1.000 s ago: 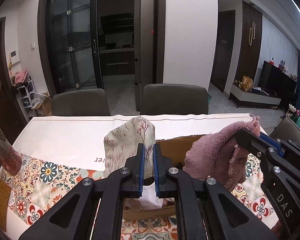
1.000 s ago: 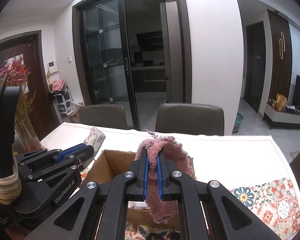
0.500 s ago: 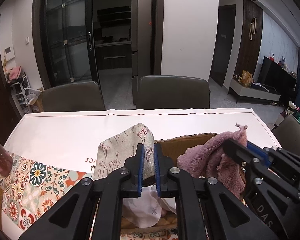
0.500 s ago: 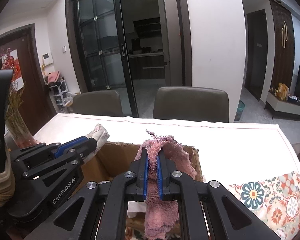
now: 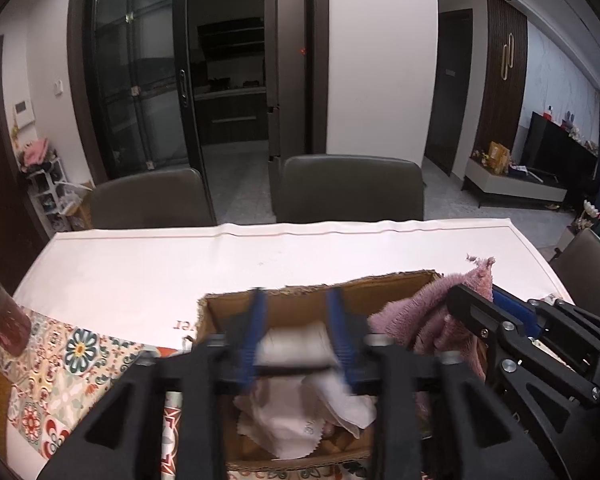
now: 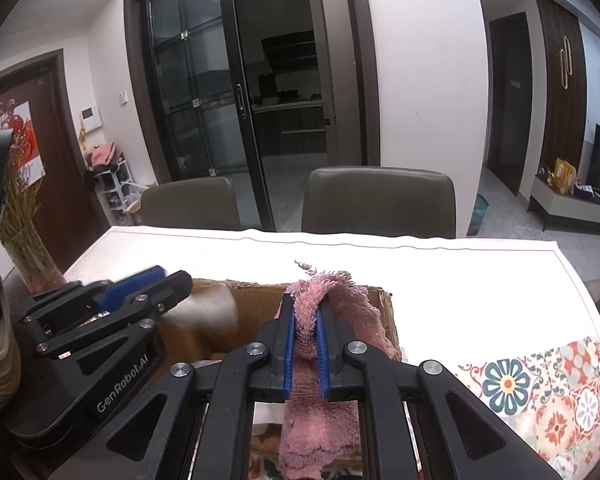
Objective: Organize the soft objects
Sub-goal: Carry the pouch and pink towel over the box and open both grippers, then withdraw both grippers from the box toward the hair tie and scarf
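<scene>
An open cardboard box stands on the table, also in the right wrist view. My left gripper is open over the box, its jaws motion-blurred. A pale cloth, blurred, is between and below them, above several white cloths in the box. My right gripper is shut on a pink fluffy towel, held over the box's right side. The towel also shows in the left wrist view.
The table has a white cloth and a patterned runner. A vase of dried flowers stands at the left edge. Two dark chairs stand behind the table.
My left gripper has opened and let go of the floral cloth, which has dropped toward the box. Both grippers have lowered over the box. The right gripper still holds the pink towel.
</scene>
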